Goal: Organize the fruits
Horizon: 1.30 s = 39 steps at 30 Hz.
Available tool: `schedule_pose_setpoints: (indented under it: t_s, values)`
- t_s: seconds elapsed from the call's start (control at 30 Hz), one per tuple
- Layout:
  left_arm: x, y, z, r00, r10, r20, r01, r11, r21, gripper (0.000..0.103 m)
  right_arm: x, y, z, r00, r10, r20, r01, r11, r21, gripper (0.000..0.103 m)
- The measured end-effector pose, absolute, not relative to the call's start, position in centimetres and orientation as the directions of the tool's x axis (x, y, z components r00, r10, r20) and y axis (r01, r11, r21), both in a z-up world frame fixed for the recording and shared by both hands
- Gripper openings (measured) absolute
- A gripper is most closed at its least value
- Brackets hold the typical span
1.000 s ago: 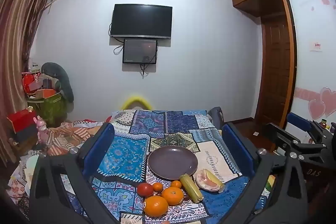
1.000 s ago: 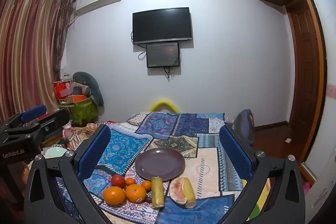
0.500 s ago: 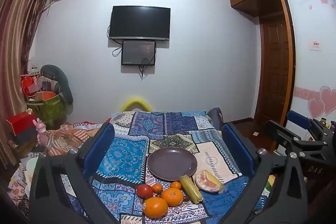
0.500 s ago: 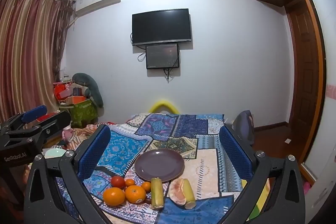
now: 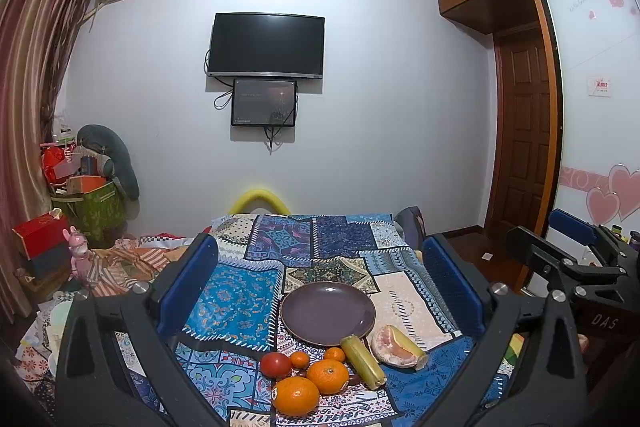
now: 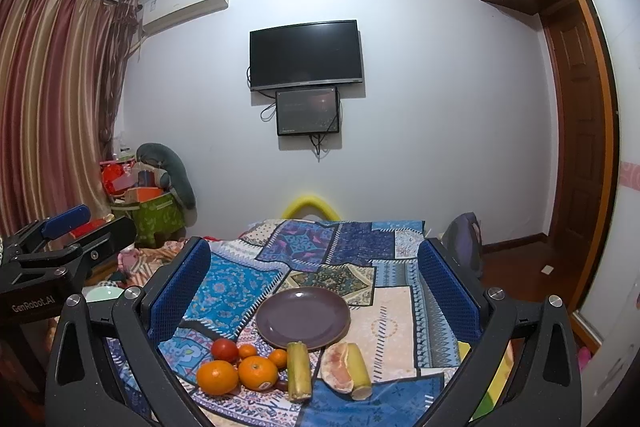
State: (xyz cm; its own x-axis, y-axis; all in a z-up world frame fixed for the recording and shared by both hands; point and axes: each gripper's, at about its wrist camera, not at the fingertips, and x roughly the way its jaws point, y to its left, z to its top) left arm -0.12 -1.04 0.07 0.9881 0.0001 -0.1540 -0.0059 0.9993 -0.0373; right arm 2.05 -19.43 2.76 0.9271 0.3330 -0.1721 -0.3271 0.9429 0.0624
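An empty purple plate [image 5: 328,311] [image 6: 303,317] lies on a patchwork cloth [image 5: 240,291] [image 6: 392,315]. In front of it lie two oranges [image 5: 296,395] [image 6: 257,372], small tangerines [image 5: 299,359] [image 6: 247,350], a red tomato [image 5: 275,364] [image 6: 224,349], a yellow-green cane piece [image 5: 363,355] [image 6: 299,370] and a pomelo wedge [image 5: 396,346] [image 6: 346,369]. My left gripper [image 5: 320,267] is open and empty, held above and short of the fruit. My right gripper [image 6: 314,263] is open and empty, likewise back from the fruit. Each gripper shows at the other view's edge.
A wall with a TV [image 5: 267,45] stands behind the table. Boxes and a green bin [image 5: 94,207] are piled at the left by the curtain. A wooden door [image 5: 520,147] and wardrobe stand at the right. A grey chair back [image 6: 464,243] stands at the table's far right.
Both grippers have drifted very slightly; the view has barely shifted. The fruit and the plate have not moved, and both grippers stay open.
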Motion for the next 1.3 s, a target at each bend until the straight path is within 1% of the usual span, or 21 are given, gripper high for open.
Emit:
schedule_pose_setpoints:
  t_s: [1.3]
  values:
    - [0.04,-1.50,0.34,0.989,-0.011,-0.149,0.007,1.000,-0.029,0.103,1.55,-19.31,2.77,0.926,0.347,-0.151,-0.341,0.938,0.067,0.103]
